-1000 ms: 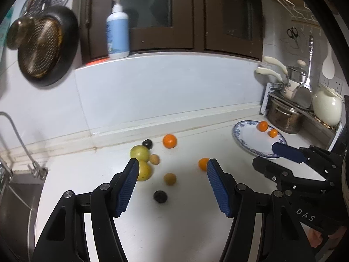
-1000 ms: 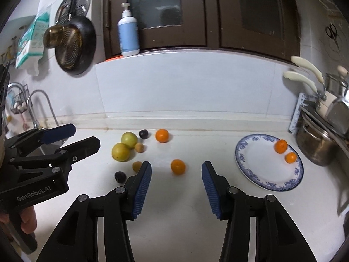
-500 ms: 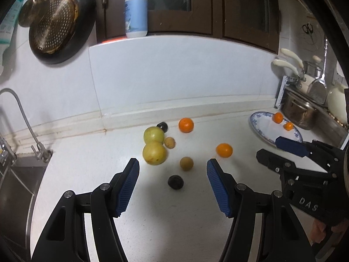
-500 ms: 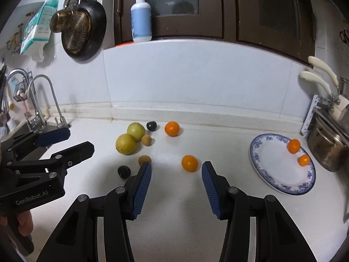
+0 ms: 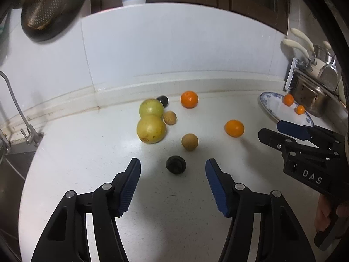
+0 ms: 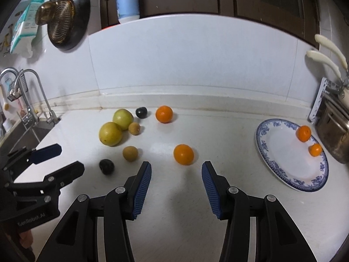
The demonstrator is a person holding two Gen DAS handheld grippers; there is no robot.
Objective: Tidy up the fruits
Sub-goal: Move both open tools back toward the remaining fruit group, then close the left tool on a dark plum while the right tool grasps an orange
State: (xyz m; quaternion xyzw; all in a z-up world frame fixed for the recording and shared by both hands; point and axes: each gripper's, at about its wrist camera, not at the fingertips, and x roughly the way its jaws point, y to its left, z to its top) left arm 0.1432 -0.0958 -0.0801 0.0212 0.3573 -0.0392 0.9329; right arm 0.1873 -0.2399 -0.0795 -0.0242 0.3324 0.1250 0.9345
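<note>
Above white counter (image 5: 87, 152): left claw (image 5: 173, 172) just narrowed, agape around dark fruit (image 5: 175, 164), untouched; right claw (image 6: 176, 175) agape, empty.

**Partly hidden and cropped items around the blue-rimmed plate**

In the left wrist view, the blue-rimmed plate (image 5: 269, 107) is partly covered at its near edge by the right tool (image 5: 281, 131). Behind the plate, the steel pot (image 5: 309, 100) runs into the dark frame border. Far from the plate, the pump bottle (image 6: 127, 0) loses its top at the picture edge, and the carton's (image 6: 24, 26) print is too small to read.
</note>
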